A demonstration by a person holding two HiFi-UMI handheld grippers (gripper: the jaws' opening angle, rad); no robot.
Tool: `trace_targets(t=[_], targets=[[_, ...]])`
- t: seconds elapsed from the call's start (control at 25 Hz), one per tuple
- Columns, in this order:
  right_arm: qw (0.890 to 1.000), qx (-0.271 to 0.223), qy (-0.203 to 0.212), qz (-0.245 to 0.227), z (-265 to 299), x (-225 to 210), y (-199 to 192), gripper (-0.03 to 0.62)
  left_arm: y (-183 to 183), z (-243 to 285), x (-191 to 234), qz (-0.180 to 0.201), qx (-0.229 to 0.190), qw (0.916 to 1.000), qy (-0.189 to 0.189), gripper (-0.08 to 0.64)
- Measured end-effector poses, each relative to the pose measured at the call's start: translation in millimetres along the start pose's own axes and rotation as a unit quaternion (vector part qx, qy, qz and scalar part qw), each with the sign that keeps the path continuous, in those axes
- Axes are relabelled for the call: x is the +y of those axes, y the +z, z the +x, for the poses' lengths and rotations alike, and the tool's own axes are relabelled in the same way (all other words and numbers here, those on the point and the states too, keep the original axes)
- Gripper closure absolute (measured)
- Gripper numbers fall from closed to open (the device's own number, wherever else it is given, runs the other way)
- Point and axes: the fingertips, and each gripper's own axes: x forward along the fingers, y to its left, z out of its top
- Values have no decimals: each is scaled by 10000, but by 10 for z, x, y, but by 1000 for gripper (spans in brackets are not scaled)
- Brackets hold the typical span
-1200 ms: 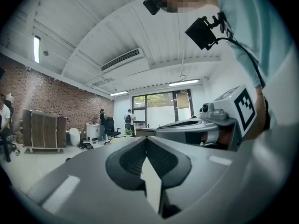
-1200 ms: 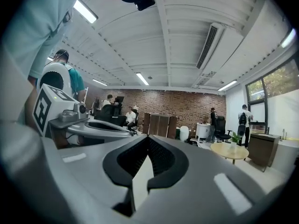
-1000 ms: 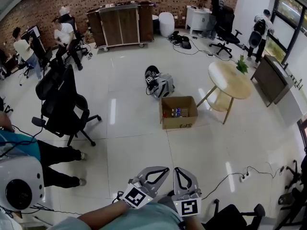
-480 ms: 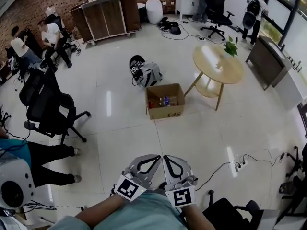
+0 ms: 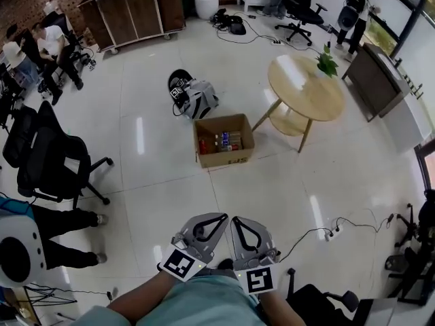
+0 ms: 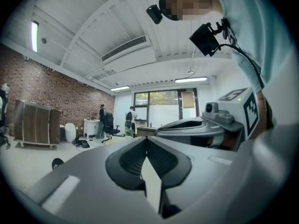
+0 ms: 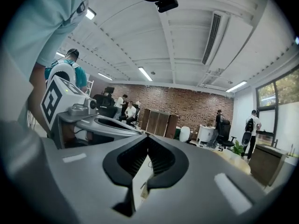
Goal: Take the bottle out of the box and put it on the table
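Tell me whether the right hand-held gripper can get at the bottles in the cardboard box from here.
Probably not yet. The right hand-held gripper, shut, is close to the person's body; the box with the bottles stands well ahead across the floor. Nothing blocks the way, but a walk closer seems needed.

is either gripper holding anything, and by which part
Nothing is held: the left gripper and right gripper are shut and empty; the bottles lie in the box.
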Motion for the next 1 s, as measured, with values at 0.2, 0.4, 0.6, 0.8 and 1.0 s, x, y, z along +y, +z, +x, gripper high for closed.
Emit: trace_targets(t=[0.2,0.4,0.6,0.8,1.0], targets=[[9959,-540,-535,499,770,-247,333,570,79,120,806,95,-174,9997,-125,531],[9960,-544,-610,368,1313,-362,547,541,142,186,1343,297,-122,9992,-238,517],[9945,-531,-723,533,1609,-580,548,534,154,376,1725,304,-114,9992,-220,512],[9926,-620,-812,653,1802,-1055,404,534,163,849,1930,254,-144,9994,-175,512],[9913,-910,-579,756,1899,-1626,340,534,196,1478,2013,655,32,9976,-206,512]])
